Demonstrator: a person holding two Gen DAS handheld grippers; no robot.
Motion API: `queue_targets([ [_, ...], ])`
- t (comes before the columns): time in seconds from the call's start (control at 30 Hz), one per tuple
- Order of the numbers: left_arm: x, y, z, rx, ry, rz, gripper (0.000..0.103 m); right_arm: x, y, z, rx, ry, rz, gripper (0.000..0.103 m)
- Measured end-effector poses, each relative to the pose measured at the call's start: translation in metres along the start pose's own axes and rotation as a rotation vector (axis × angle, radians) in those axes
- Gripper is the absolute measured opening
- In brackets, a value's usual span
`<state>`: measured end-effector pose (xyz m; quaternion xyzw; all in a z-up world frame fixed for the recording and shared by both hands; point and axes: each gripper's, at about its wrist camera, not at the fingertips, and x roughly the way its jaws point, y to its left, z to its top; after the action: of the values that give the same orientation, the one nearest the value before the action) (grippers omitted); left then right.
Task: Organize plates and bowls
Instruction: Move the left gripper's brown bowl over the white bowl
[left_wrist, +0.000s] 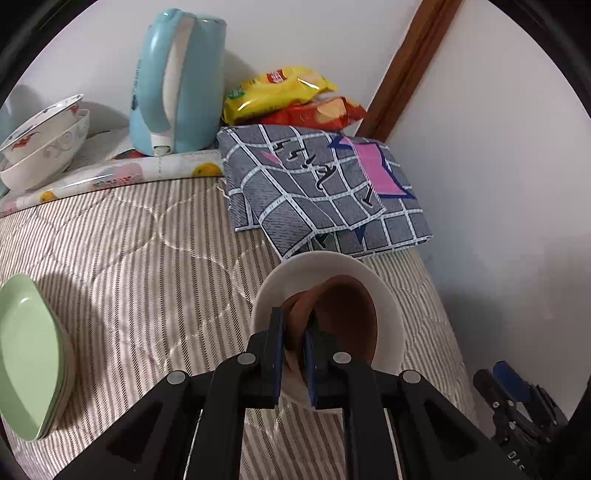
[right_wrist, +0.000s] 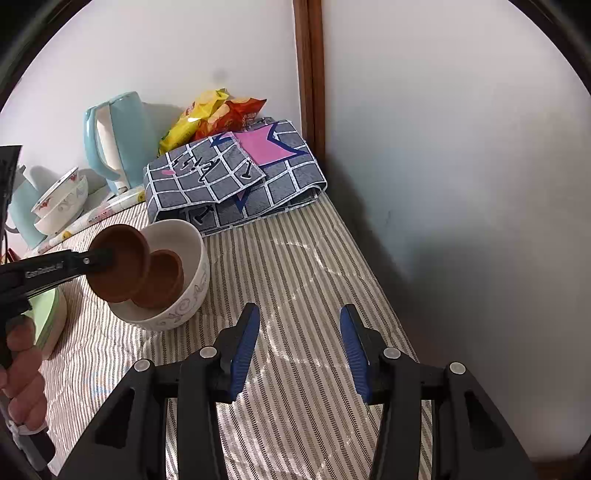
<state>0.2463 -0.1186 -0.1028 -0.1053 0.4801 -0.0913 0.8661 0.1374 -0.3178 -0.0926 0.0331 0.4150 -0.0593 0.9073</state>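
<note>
My left gripper (left_wrist: 294, 349) is shut on the rim of a small brown dish (left_wrist: 295, 317) and holds it tilted over a white patterned bowl (left_wrist: 388, 306). In the right wrist view that held dish (right_wrist: 118, 267) overlaps the bowl's (right_wrist: 192, 291) near rim, and a second brown dish (right_wrist: 162, 278) lies tilted inside the bowl. My right gripper (right_wrist: 299, 347) is open and empty above the striped cloth, to the right of the bowl. Green plates (left_wrist: 29, 354) lie stacked at the left. Two stacked patterned bowls (left_wrist: 44, 144) stand at the back left.
A light blue kettle (left_wrist: 177, 81) stands at the back beside yellow and red snack bags (left_wrist: 288, 96). A folded grey checked cloth (left_wrist: 321, 188) lies just behind the white bowl. A white wall and a brown wooden post (right_wrist: 310, 74) close off the right side.
</note>
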Motion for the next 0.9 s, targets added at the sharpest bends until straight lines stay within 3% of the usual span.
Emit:
queue_targets([
  [0.33, 0.021, -0.002, -0.001, -0.001, 0.041, 0.008, 0.01, 0.011, -0.003, -0.001, -0.001, 0.015, -0.002, 0.045],
  [0.9, 0.033, -0.002, 0.002, -0.024, 0.067, -0.062, 0.011, 0.016, 0.0, -0.001, -0.005, 0.028, -0.008, 0.045],
])
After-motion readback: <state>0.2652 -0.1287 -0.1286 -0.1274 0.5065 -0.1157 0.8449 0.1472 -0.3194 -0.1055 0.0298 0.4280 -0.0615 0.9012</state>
